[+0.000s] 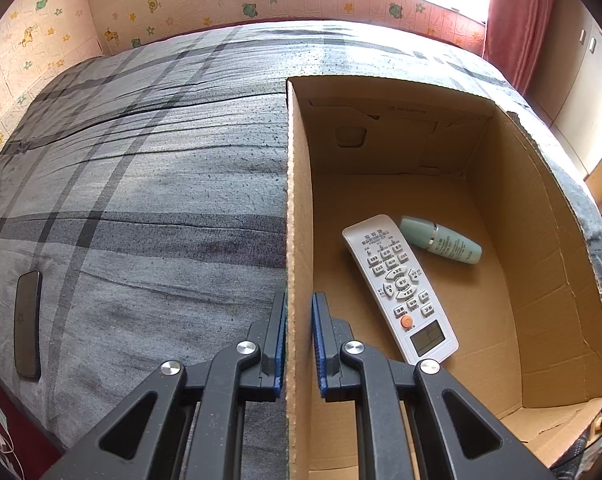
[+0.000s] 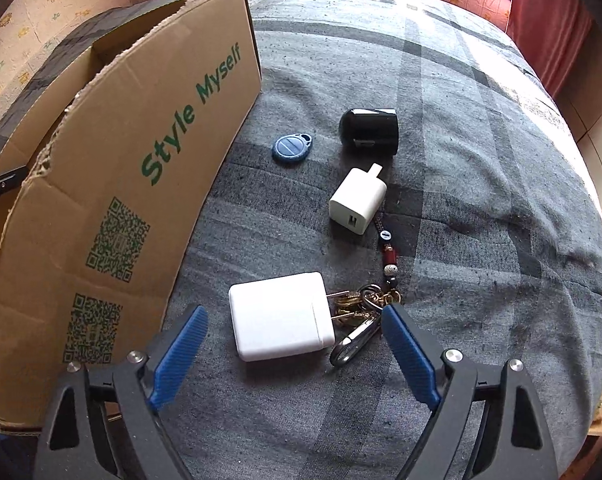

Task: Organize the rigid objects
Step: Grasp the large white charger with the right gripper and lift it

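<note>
My left gripper (image 1: 299,308) is shut on the left wall of the open cardboard box (image 1: 297,208). Inside the box lie a white remote control (image 1: 399,288) and a pale green bottle (image 1: 441,239). In the right wrist view the box (image 2: 141,184) stands at the left. My right gripper (image 2: 295,316) is open around a large white charger (image 2: 279,316) lying on the bed. Beside it lie a bunch of keys with a carabiner (image 2: 359,312), a small white USB charger (image 2: 357,202), a black adapter (image 2: 371,130) and a blue key fob (image 2: 291,147).
Everything rests on a grey plaid bedspread (image 1: 141,184). A dark phone (image 1: 28,324) lies near the bed's left edge. A red curtain (image 2: 549,24) hangs at the far right.
</note>
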A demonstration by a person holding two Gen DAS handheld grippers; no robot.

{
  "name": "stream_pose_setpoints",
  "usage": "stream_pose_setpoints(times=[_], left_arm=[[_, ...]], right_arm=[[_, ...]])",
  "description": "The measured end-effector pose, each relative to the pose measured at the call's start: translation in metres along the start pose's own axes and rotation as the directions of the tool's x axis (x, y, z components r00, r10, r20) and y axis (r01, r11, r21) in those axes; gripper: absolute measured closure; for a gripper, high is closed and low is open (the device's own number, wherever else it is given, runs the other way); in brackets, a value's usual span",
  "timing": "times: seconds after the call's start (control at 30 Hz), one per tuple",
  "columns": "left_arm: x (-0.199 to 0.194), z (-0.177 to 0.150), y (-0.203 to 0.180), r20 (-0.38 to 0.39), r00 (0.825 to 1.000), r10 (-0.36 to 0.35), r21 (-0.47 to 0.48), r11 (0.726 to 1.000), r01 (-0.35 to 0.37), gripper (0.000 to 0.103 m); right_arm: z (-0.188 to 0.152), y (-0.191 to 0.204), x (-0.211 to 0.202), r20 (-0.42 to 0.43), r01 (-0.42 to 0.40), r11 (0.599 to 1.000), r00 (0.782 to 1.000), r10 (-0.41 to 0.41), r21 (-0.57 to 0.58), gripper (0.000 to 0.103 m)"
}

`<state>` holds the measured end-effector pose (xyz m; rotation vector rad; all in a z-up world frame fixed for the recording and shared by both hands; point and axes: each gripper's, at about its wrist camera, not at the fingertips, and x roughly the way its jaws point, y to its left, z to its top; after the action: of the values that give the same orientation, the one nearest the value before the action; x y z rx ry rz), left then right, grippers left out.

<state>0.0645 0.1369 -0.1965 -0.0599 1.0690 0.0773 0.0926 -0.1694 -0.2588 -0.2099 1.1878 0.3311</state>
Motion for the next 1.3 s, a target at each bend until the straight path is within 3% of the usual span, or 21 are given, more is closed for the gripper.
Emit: stream_pose_setpoints(times=[0.2,0.27,0.3,0.33,0.93,1.3], left_arm=[[0.001,0.0,-0.002,-0.001,1.0,0.009,0.006,1.0,-0.009,0.09],[0.001,0.0,-0.002,0.0,1.0,0.009,0.005,1.0,-0.009,0.09],[0.001,0.0,-0.001,0.001,1.0,0.007,0.004,1.0,-0.007,0.09],[0.001,0.0,-0.001,0.001,1.0,0.007,0.003,1.0,-0.007,0.09],[0.0,-0.001,-0.001,0.003,1.0,0.003,0.001,1.0,-0.003,0.09],[0.0,-0.001,-0.003,0.003,1.0,0.003,0.001,1.0,-0.003,0.09]], right_arm=[[0.003,0.0,0.007,-0.013,-0.013,1.0,1.0,0.013,-0.007,0.014],[0.004,0.002,0.008,-0.019,-0.017,1.0,1.0,0.016,-0.016,0.028],[0.004,0.004,0.008,-0.026,-0.015,1.0,1.0,0.014,-0.021,0.043],[0.004,0.005,0.008,-0.03,-0.021,0.999,0.999,0.02,-0.025,0.047],[0.004,0.005,-0.027,0.026,-0.064,0.997,0.998,0.063,0.039,0.048],[0.016,0.004,-0.067,0.069,-0.029,0.999,0.997,0.026,0.041,0.048]])
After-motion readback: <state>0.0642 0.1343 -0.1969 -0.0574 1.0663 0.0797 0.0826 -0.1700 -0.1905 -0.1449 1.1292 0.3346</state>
